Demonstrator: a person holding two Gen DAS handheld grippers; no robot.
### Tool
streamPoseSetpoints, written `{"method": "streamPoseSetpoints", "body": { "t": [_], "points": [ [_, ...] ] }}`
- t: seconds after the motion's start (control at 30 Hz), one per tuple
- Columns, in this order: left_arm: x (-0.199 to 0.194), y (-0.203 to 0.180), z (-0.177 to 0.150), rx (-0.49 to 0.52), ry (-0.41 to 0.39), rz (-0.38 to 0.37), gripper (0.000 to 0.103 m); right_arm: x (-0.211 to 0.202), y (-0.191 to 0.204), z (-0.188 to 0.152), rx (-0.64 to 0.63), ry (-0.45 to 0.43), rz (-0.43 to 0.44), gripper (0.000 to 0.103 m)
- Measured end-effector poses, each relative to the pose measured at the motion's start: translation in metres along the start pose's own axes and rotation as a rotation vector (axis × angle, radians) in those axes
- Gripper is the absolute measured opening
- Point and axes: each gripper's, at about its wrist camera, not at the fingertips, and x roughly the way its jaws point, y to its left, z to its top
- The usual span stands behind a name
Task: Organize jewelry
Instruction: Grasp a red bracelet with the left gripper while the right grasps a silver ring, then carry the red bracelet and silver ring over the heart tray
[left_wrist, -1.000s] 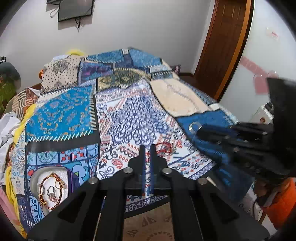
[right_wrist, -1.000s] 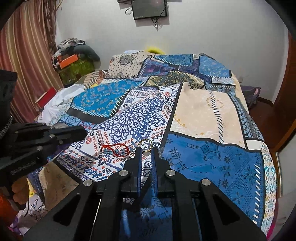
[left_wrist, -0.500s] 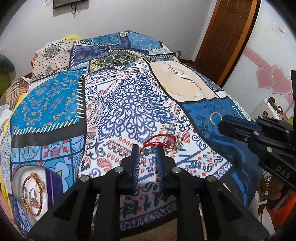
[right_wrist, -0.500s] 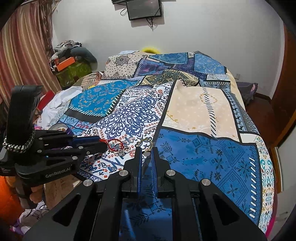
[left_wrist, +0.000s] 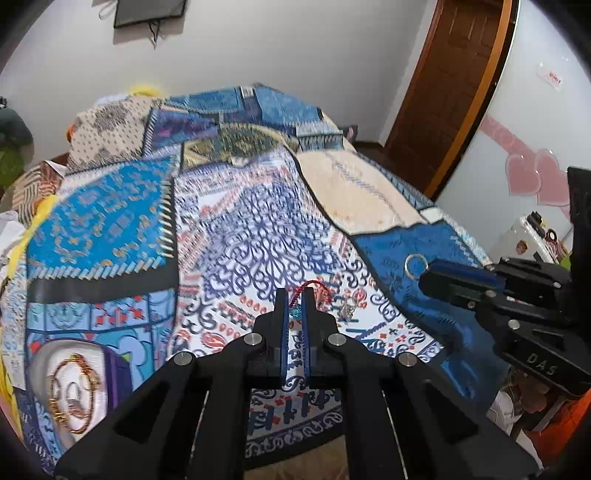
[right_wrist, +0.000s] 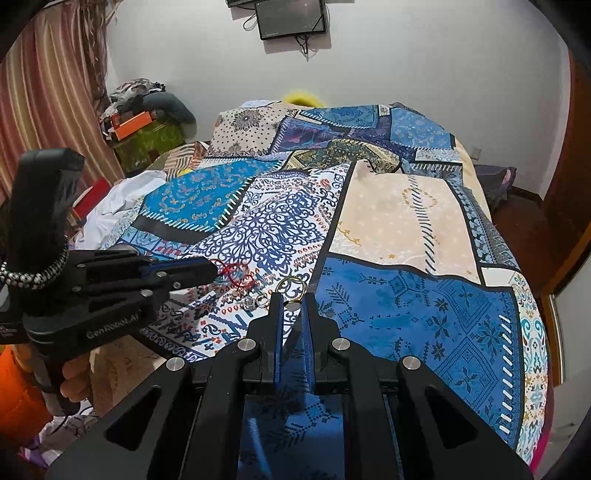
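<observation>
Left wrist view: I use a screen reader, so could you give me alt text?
The left gripper reaches a red string bracelet lying on a patchwork bedspread. At right, the right gripper points at a gold ring; lower left, a white tray holds a beaded bracelet.

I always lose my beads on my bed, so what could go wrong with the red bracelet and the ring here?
The red bracelet is a thin cord at the very tips of the left gripper, so it might slip out. The silver charm beside it could snag and get dragged. The gold ring by the right gripper lies on a busy quilt; a nudge could hide it.
</observation>
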Motion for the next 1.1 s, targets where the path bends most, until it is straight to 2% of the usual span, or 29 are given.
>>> {"method": "streamPoseSetpoints", "body": {
  "t": [0.3, 0.6, 1.1],
  "points": [
    [-0.051, -0.003, 0.011, 0.001, -0.111, 0.006, 0.005, -0.017, 0.01, 0.007, -0.012, -0.042, -0.001, 0.009],
    [-0.097, 0.002, 0.009, 0.009, -0.195, 0.049, 0.005, -0.031, 0.037, 0.018, -0.042, -0.096, 0.029, 0.009],
    [-0.146, 0.049, -0.013, -0.056, -0.26, 0.137, 0.005, -0.026, 0.104, 0.034, -0.111, -0.13, 0.128, 0.009]
  ]
}}
